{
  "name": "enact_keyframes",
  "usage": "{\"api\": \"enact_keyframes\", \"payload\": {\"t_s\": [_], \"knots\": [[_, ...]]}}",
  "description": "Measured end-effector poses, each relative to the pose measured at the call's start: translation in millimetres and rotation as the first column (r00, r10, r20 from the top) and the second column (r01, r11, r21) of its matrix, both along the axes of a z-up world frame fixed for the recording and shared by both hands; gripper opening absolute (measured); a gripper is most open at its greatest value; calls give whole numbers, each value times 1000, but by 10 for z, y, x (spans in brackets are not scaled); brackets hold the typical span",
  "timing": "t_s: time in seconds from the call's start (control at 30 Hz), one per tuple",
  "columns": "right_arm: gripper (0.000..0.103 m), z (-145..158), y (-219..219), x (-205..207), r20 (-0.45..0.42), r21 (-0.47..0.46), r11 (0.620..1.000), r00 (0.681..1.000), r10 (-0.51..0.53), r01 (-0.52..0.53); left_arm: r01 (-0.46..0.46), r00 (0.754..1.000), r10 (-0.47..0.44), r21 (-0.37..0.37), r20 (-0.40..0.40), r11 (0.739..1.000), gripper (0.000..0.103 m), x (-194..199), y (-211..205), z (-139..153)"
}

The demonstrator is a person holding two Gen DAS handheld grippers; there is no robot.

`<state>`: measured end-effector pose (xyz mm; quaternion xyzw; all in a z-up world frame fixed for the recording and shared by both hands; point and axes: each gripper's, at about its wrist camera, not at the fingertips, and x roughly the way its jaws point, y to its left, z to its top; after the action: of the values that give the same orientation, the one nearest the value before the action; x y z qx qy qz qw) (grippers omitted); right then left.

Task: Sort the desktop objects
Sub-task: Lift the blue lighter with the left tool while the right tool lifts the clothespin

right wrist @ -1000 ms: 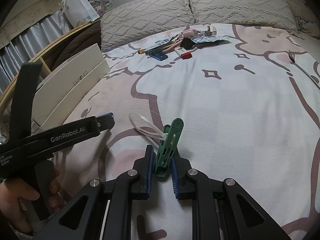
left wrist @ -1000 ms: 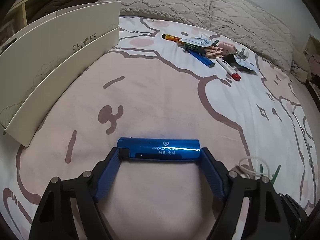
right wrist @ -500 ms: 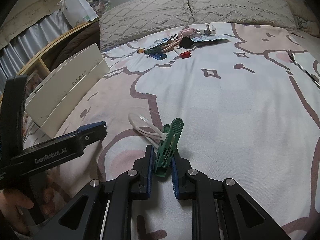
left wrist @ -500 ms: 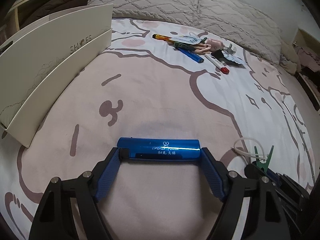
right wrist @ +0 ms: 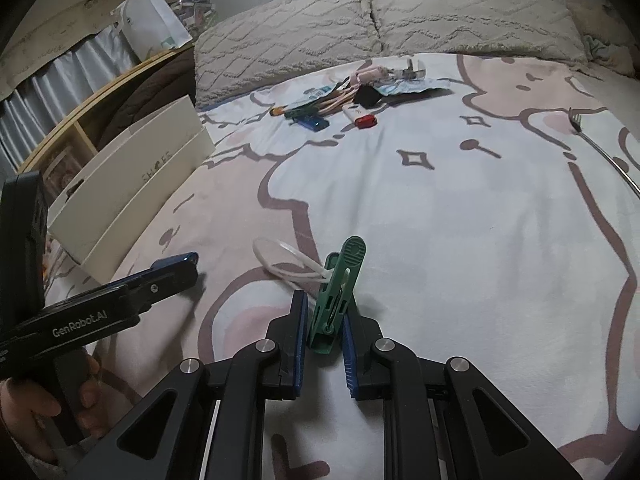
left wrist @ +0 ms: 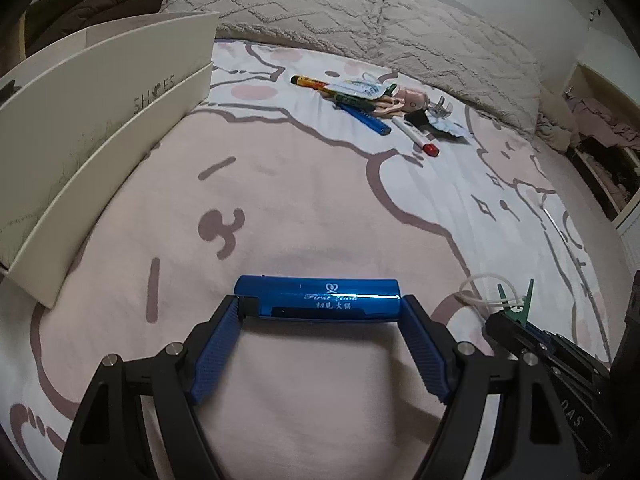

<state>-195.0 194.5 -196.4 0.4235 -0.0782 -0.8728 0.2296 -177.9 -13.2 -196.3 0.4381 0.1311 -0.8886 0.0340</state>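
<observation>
My left gripper is shut on a shiny blue lighter, gripped end to end and held crosswise just over the bedspread. My right gripper is shut on a green clothespin with a white loop tied to it; the pin points up and away. In the left wrist view the clothespin and the right gripper show at the right edge. In the right wrist view the left gripper reaches in from the left, with a hand on its handle.
A cream shoe box stands open at the left. A pile of pens, markers, packets and a small doll lies far back near two grey pillows. A fork lies at the right on the pink patterned bedspread.
The left wrist view has swung to the right, bringing the right gripper and clothespin further into it. In the right wrist view the left gripper has dropped lower. The right gripper has kept still.
</observation>
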Motion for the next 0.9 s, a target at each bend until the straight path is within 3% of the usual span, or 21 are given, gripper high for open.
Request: {"api": "enact_keyframes", "payload": {"t_s": [0.4, 0.57, 0.9], "knots": [[17, 194, 28, -93, -5, -26, 999, 999, -40, 40, 52, 997, -52, -4, -61, 999, 79, -130, -71, 244], [17, 229, -65, -188, 1, 9, 1000, 1000, -30, 30, 62, 995, -63, -7, -73, 998, 79, -214, -112, 301], [17, 0, -153, -374, 116, 57, 998, 993, -23, 16, 79, 995, -79, -9, -61, 997, 79, -395, -238, 293]]}}
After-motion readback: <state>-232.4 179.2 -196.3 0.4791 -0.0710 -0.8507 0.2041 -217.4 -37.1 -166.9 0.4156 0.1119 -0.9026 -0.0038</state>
